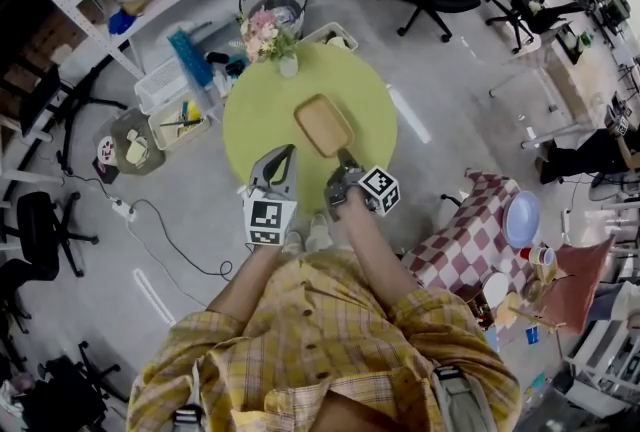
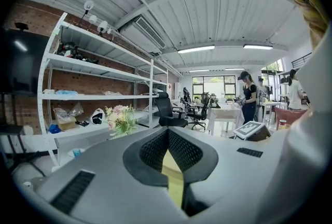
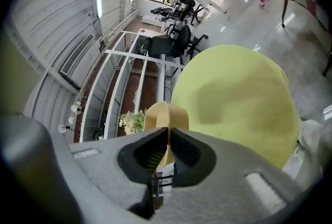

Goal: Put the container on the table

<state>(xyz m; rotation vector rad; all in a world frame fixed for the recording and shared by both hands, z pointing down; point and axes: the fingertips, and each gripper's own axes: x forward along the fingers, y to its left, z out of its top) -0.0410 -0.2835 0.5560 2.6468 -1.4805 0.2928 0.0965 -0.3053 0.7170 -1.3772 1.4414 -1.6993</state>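
Container (image 1: 323, 125): tan, shallow; centre of frame, over round green table (image 1: 250, 120). Right gripper (image 1: 345, 163): jaws pinched on its near rim. Left gripper (image 1: 284, 156): jaws together, empty, lower left of it.

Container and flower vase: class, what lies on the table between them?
Only bare green table shows between the container and the flower vase, in the head view.

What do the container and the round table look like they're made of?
The container looks like light wood or bamboo, possibly plastic: even tan, matte, thin rounded rim. The table seems painted or laminated: flat yellow-green, smooth, no visible grain.
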